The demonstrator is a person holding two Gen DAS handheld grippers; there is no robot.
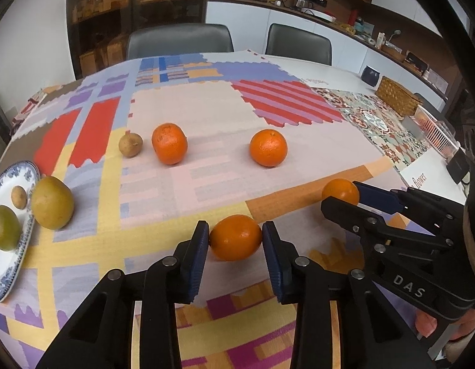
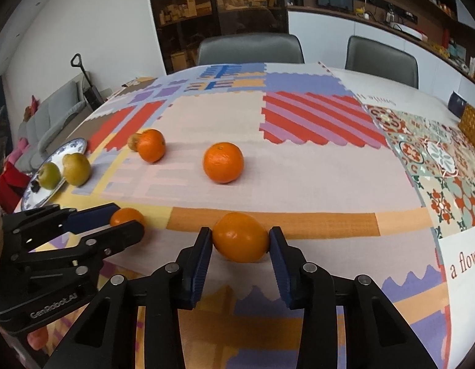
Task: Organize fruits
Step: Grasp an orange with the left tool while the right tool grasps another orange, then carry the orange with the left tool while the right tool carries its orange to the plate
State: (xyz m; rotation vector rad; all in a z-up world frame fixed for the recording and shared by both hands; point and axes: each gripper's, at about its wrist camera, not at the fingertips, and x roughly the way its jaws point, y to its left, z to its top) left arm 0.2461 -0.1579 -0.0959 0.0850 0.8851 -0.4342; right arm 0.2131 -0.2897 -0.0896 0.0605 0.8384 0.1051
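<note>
My left gripper [image 1: 236, 230] is shut on an orange [image 1: 236, 241] resting on the patchwork cloth, a blue pad pressing each side. My right gripper [image 2: 240, 235] is shut the same way on a second orange [image 2: 240, 240] just to the right. In each wrist view the other gripper shows with its orange [image 1: 340, 190] [image 2: 127, 215]. Two more oranges [image 1: 169, 144] [image 1: 268, 147] lie further back, a small brown fruit [image 1: 130, 144] beside the left one. A yellow pear [image 1: 52, 202] sits next to a blue-patterned plate [image 1: 10, 276] holding a green apple [image 1: 4, 227] and a small brown fruit [image 1: 18, 196].
Two grey chairs [image 1: 179, 40] [image 1: 299, 43] stand behind the table. At the right edge are a wicker basket [image 1: 397, 95], a dark mug [image 1: 370, 75] and a white rack [image 1: 437, 132]. A grey sofa [image 2: 53, 113] stands off the table's left side.
</note>
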